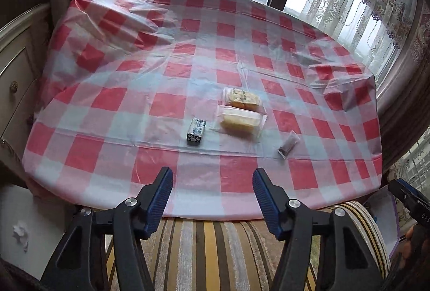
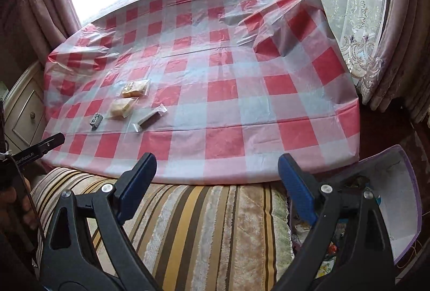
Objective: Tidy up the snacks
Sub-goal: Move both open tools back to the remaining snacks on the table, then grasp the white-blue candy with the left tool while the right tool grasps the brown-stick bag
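Inside the bag (image 2: 403,199), contents unclear (cropped).

obstacles: four small wrapped snack packets (image 1: 239,113) clustered near desk's near edge | raised folds of red-and-white checked plastic cloth (image 2: 268,30) at far corners | rest of desk open

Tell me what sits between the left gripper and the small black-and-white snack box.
Nothing visible does. The left gripper hangs open over the table's near edge, and only bare checked tablecloth lies between it and the box. The cake packs sit to the right.
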Demonstrator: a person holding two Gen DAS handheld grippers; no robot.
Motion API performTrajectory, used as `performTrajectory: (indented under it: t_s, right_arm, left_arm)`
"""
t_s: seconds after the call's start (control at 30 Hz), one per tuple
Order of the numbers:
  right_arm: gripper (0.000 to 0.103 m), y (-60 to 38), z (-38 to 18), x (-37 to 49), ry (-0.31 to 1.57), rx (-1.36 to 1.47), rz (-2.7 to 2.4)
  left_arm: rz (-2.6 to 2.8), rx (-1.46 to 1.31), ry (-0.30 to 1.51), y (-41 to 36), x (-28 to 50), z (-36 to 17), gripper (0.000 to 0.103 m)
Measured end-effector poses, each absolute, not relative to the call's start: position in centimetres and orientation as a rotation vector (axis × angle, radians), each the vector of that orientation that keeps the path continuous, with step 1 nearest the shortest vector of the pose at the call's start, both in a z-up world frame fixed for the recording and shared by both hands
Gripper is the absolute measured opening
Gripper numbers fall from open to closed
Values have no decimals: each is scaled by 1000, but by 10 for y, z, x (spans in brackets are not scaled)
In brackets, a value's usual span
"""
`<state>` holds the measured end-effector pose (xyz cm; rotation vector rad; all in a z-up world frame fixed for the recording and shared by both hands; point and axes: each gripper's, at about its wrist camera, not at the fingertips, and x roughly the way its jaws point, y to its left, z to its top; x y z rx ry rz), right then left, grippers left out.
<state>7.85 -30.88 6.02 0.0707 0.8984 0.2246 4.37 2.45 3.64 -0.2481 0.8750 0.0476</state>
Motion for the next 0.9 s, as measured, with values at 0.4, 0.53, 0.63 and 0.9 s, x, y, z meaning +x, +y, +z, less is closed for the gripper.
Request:
performTrajectory:
  t_s: [0.4, 0.53, 0.63, 0.9]
  right_arm:
    - [89, -247, 33, 127, 1018, 45, 287]
    - [88, -232, 26, 142, 1049, 36, 289]
    - [86, -222, 19, 154, 1079, 40, 292]
    - [80, -197, 4, 176, 1133, 28, 292]
  left_arm:
    - [53, -274, 984, 48, 99, 9, 54]
    - [44, -260, 1010, 51, 119, 1, 54]
    - [47, -249, 1029, 53, 133, -6, 54]
    - [46, -219, 1056, 52, 150, -17, 54]
